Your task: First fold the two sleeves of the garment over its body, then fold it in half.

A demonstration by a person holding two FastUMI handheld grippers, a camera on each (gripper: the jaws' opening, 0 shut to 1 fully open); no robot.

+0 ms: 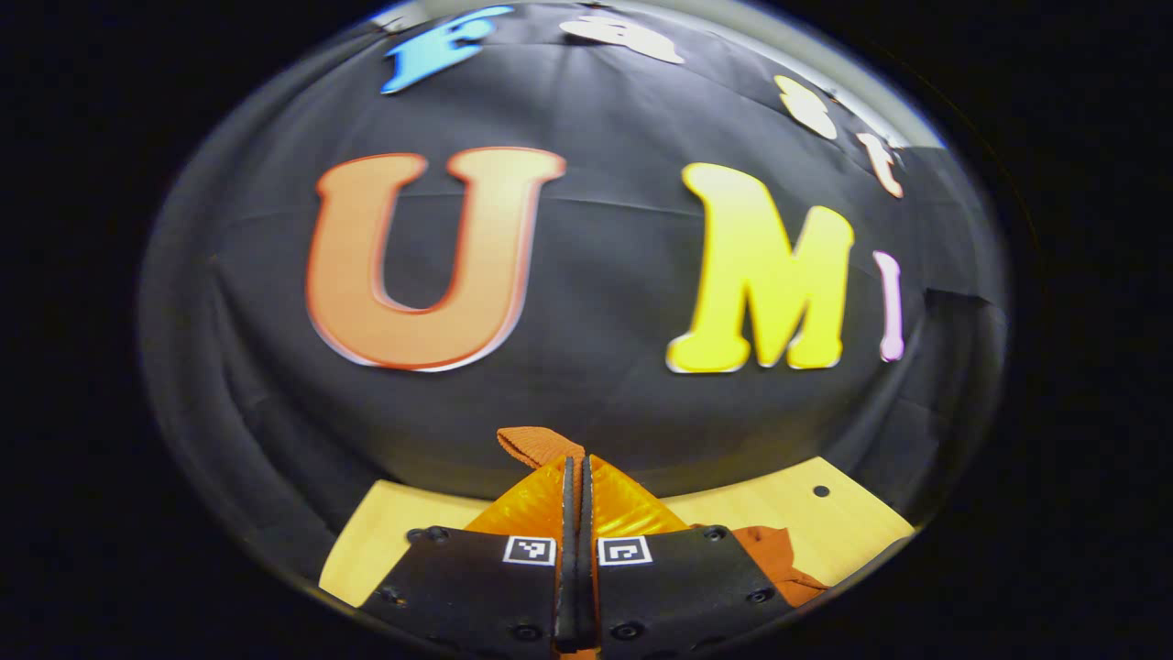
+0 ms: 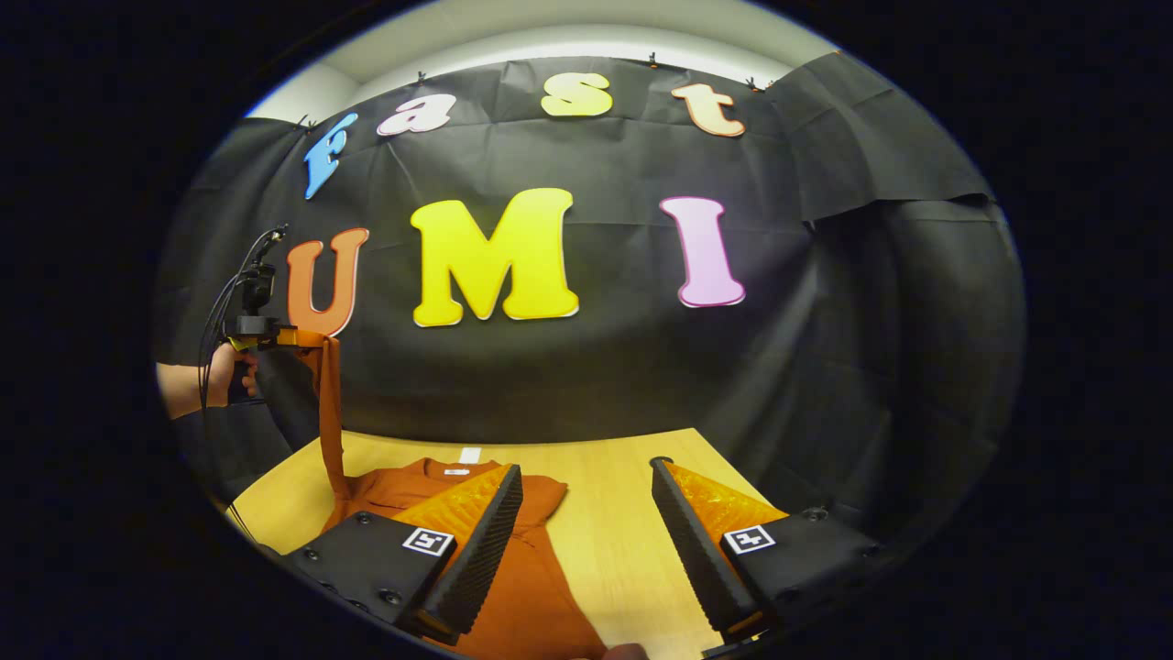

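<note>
Your left gripper point(image 2: 275, 337) pinches the sleeve point(image 2: 330, 412) high above the bench point(image 2: 605, 532); the garment point(image 2: 513, 568) lies right of it, under your right gripper's point(image 2: 586, 532) spread fingers.

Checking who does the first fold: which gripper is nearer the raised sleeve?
Left. The left gripper is shut on the sleeve, lifting it above the table. The right gripper hangs open over the shirt's other side, apart from the sleeve.
</note>
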